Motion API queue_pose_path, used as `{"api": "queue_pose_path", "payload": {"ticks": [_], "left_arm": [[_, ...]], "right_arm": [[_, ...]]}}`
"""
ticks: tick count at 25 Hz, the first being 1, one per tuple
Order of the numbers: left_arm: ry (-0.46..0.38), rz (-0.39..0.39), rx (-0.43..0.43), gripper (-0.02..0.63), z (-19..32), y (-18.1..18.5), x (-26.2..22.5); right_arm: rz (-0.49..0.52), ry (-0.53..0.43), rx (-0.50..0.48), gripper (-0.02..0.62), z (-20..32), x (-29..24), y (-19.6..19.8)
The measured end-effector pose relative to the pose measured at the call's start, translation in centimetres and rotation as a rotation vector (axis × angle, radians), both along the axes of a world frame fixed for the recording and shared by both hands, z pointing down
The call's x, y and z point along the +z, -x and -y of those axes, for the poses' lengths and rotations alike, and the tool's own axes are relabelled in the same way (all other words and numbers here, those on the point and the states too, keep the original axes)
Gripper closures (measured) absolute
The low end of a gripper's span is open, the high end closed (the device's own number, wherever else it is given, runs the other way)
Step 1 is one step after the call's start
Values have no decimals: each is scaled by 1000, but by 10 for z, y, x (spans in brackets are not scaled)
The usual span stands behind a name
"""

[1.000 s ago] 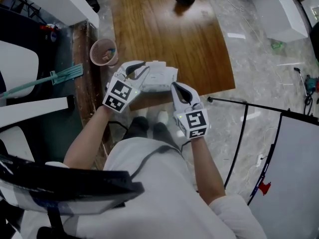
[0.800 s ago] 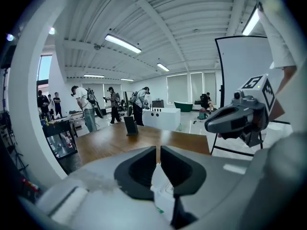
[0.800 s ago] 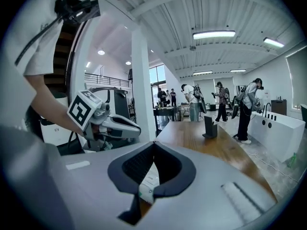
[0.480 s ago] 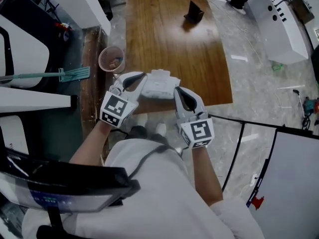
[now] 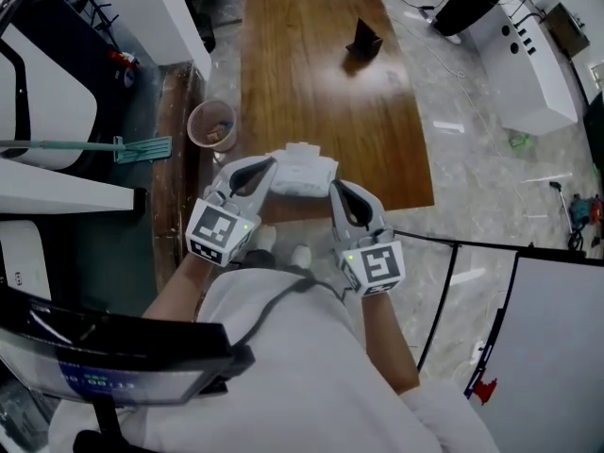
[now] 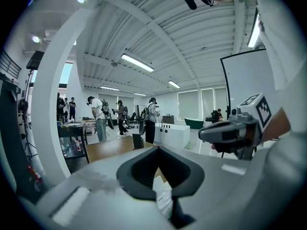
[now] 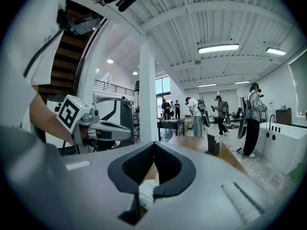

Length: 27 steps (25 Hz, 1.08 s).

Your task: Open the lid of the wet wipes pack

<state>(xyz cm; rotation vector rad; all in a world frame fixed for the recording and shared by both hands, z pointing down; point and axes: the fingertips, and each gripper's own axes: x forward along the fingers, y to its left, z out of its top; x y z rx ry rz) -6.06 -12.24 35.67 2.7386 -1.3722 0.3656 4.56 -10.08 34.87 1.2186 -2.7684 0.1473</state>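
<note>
The white wet wipes pack (image 5: 302,172) hangs in the air over the near edge of the wooden table (image 5: 321,74), between my two grippers. My left gripper (image 5: 270,166) grips its left end; its jaws have just been closing, and the pack's edge (image 6: 163,201) shows pinched between them. My right gripper (image 5: 333,187) holds the right end, and a white corner of the pack (image 7: 144,193) is caught in its shut jaws. Each gripper view shows the other gripper across from it. The lid's state is hidden.
A black stand (image 5: 364,38) sits far back on the table. A pink bin (image 5: 211,124) and a teal mop (image 5: 123,146) lie left of the table. A white counter (image 5: 524,45) is at the far right, and a framed white board (image 5: 547,328) at the near right.
Both grippers have risen off the table edge with the pack between them and come closer to the person's body. The head view has shifted and shows more of the table.
</note>
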Motion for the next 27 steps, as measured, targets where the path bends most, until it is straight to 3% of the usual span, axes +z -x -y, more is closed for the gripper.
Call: {"api": "queue_pose_path", "payload": {"ticks": [27], "left_arm": [[10, -35, -14, 600, 0, 7, 0]], "right_arm": [[-7, 16, 38, 588, 2, 2, -2]]}}
